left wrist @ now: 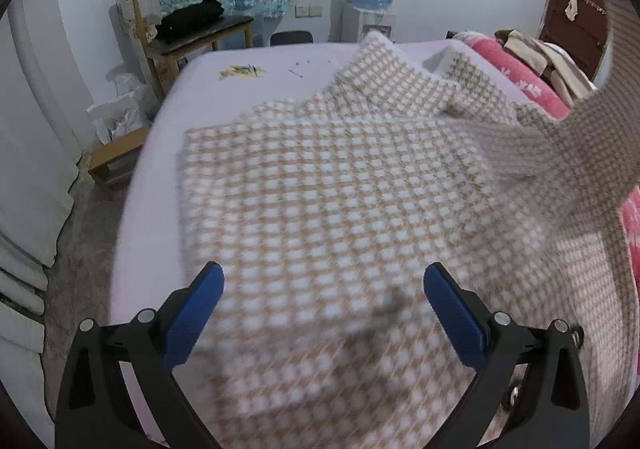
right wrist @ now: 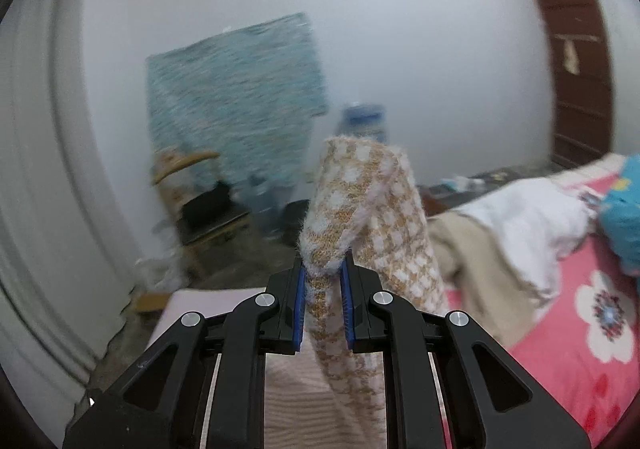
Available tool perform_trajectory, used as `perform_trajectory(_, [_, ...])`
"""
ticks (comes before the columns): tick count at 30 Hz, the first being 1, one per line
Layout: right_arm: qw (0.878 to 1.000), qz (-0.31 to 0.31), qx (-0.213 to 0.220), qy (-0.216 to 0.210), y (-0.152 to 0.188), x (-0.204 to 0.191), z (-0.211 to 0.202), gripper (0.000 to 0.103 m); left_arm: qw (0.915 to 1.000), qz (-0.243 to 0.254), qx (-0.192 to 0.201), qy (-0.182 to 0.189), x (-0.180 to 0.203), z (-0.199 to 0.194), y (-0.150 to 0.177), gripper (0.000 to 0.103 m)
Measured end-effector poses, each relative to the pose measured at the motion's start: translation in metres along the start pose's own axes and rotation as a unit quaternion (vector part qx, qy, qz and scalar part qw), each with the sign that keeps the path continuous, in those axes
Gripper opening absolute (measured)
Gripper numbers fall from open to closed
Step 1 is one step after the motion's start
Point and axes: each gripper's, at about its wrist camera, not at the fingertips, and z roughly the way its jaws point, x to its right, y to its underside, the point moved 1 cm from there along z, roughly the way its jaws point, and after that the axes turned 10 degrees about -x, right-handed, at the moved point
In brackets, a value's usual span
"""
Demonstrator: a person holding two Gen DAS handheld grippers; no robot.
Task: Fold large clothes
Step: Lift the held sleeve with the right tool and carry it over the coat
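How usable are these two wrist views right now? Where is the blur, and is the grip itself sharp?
Left wrist view: the tan-and-white checked knit garment smears near the open left gripper; the wooden chair is sharp. Right wrist view: the room streaks with blur, but the right gripper, clamped on the garment, is crisp. Both views bend towards the rim; lighting is dim and even.

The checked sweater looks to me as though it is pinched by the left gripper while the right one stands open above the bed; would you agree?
Not quite: the sides are swapped. The right wrist view shows the right gripper shut on the checked sweater. In the left wrist view the left gripper stands open above the bed, its fingers apart.
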Motion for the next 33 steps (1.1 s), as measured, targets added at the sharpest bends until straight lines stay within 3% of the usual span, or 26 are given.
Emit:
perform_trajectory(5, [0.997,-0.061,-0.024,-0.043,0.021,-0.075,0.034,0.014,0.9997,-0.001,0.015,0.021,-0.024,-0.031,0.018,0.099])
perform_trajectory(9, [0.987,-0.113,-0.071,-0.084,0.054,-0.136,0.070,0.017,0.9988,-0.006,0.023,0.042,-0.041,-0.046,0.030,0.099])
perform_trajectory(12, [0.965,-0.147,-0.158,-0.149,0.099,-0.177,0.115,0.037,0.9981,-0.002,0.030,0.054,-0.049,-0.055,0.039,0.099])
perform_trajectory(13, [0.955,-0.149,-0.187,-0.175,0.110,-0.184,0.125,0.055,0.9978,-0.001,0.031,0.058,-0.050,-0.056,0.041,0.099])
perform_trajectory(14, [0.944,-0.153,-0.214,-0.200,0.121,-0.189,0.135,0.059,0.9976,0.000,0.032,0.061,-0.051,-0.057,0.042,0.098])
perform_trajectory(17, [0.934,-0.151,-0.238,-0.220,0.137,-0.187,0.145,0.060,0.9970,0.006,0.040,0.066,-0.052,-0.060,0.041,0.098])
perform_trajectory(22, [0.951,-0.085,-0.227,-0.190,0.119,-0.117,0.144,0.063,0.9938,0.008,0.067,0.088,-0.049,-0.062,0.025,0.095])
perform_trajectory(26, [0.972,-0.030,-0.206,-0.108,0.105,-0.034,0.139,0.063,0.9906,-0.022,0.064,0.119,-0.049,-0.047,-0.011,0.081])
perform_trajectory(30, [0.977,0.015,-0.208,-0.035,0.104,0.048,0.148,0.063,0.9898,-0.066,0.016,0.125,-0.056,-0.014,-0.048,0.068])
perform_trajectory(33, [0.973,0.063,-0.224,-0.014,0.111,0.091,0.161,0.063,0.9891,-0.087,-0.048,0.109,-0.059,0.020,-0.066,0.058])
